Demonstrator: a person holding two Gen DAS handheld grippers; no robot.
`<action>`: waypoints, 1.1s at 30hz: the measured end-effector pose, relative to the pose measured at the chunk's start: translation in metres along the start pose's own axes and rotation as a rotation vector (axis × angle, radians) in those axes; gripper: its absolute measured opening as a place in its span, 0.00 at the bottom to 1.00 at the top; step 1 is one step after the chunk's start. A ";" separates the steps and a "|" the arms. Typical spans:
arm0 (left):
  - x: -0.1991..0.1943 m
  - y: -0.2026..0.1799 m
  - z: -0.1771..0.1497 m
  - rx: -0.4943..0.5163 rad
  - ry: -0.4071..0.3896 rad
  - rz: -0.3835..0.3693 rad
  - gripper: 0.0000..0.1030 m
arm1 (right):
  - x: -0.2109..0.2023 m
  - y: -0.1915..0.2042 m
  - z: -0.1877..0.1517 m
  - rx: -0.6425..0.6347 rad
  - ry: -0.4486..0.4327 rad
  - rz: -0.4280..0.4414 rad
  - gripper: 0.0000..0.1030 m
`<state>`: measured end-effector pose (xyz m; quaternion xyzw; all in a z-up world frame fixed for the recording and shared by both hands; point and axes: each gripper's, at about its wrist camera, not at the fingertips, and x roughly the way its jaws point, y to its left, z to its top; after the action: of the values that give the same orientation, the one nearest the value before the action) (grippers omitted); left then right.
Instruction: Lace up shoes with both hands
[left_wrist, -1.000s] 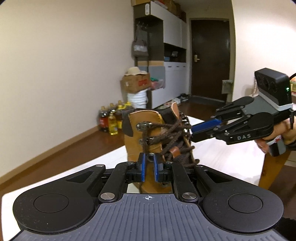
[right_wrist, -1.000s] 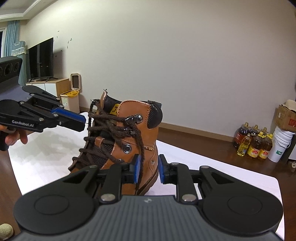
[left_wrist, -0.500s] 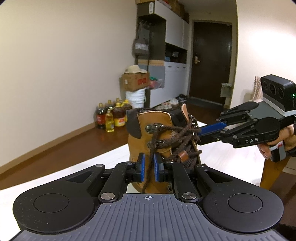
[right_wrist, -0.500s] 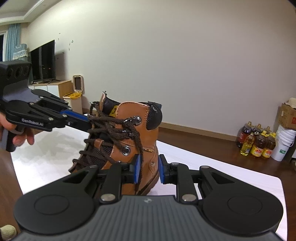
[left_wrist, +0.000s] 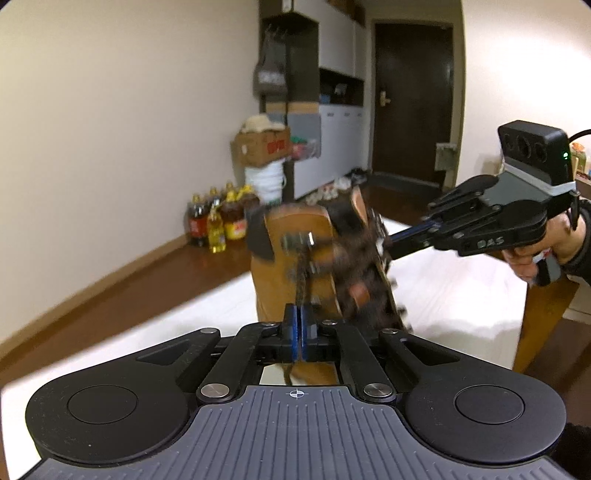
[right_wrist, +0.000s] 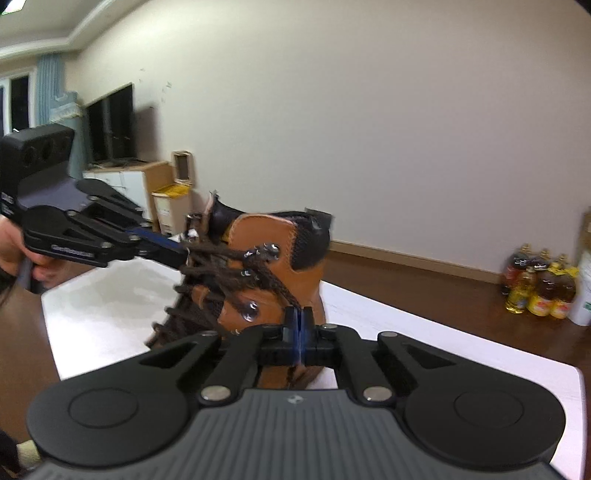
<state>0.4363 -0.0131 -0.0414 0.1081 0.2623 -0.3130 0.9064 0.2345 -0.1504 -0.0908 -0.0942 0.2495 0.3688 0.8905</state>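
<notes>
A tan leather boot (left_wrist: 291, 266) with dark brown laces stands on the white table (left_wrist: 461, 295), blurred in both views. My left gripper (left_wrist: 298, 321) has its jaws closing, the pads pinching a lace strand (left_wrist: 300, 284) that runs taut up to an upper eyelet. In the right wrist view the left gripper (right_wrist: 181, 254) reaches the boot (right_wrist: 266, 236) from the left. My right gripper (right_wrist: 298, 321) also has its jaws closing, pads pressed on a lace strand (right_wrist: 280, 291) that comes down from the top hooks. Seen from the left wrist, the right gripper (left_wrist: 389, 245) is at the laces.
The white table (right_wrist: 110, 295) ends close behind the boot, over a dark wood floor. Several oil bottles (left_wrist: 218, 229) and a cardboard box (left_wrist: 264, 146) stand by the far wall. A dark door (left_wrist: 412, 103) is behind; a TV (right_wrist: 110, 125) stands on a low cabinet.
Both pairs of jaws, apart around hanging lace strands before, have closed onto them. The left gripper has moved sideways, its lace is now taut, and the boot appears blurred.
</notes>
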 end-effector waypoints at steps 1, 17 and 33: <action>-0.001 -0.002 -0.004 -0.010 -0.006 -0.004 0.01 | 0.000 0.002 -0.005 0.011 0.009 0.014 0.01; -0.069 -0.020 -0.048 -0.159 -0.073 -0.075 0.02 | -0.017 -0.004 -0.009 0.284 -0.022 0.234 0.03; -0.082 -0.057 -0.120 -0.195 0.062 -0.014 0.02 | 0.001 0.022 -0.046 0.251 0.090 0.119 0.14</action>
<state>0.2973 0.0275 -0.0992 0.0273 0.3201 -0.2889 0.9018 0.2020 -0.1504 -0.1302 0.0165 0.3387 0.3821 0.8597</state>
